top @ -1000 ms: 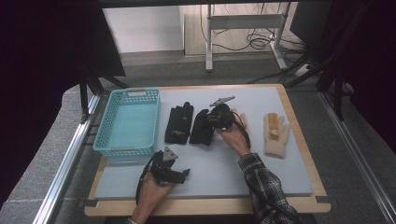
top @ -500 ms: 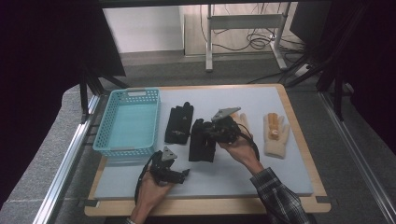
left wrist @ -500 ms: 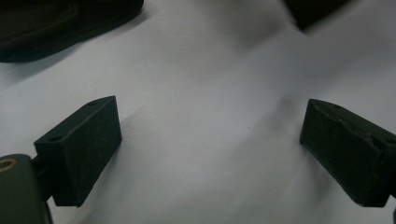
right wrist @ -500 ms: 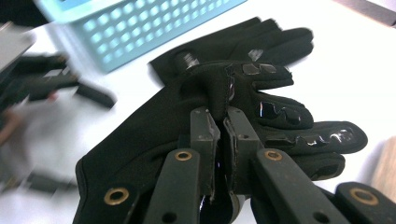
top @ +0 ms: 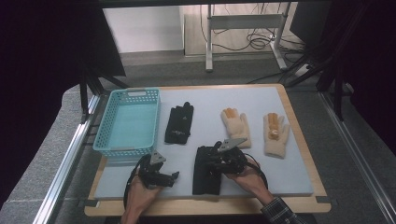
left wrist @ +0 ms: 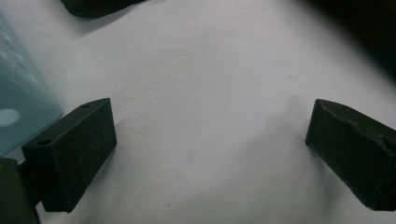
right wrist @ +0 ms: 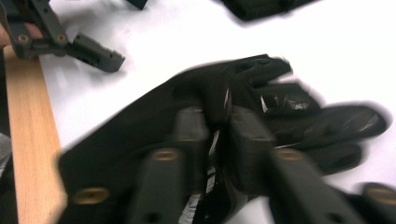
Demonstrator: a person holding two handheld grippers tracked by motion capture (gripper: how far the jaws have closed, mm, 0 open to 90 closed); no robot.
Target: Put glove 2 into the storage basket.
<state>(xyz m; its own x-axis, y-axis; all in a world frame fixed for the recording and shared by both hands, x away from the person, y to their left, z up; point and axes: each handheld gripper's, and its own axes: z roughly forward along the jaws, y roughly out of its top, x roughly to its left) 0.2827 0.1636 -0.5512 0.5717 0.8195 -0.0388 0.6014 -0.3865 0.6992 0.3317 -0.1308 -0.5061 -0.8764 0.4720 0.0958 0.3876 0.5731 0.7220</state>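
1. The right gripper point(right wrist: 219, 140) looks blurry up close, and so does the black glove point(right wrist: 140, 126) it pinches.
2. The blue basket point(left wrist: 18, 102) is cut off by the picture's side.
3. Another glove point(left wrist: 93, 5) is cut off at the top.

Black glove point(top: 207, 171) – limp, flat on the pale mat, near its front edge, pinched mid-fabric.

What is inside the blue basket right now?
The blue basket shows only its own bare floor, nothing lying in it. The near wall hides a thin strip of that floor along the front.
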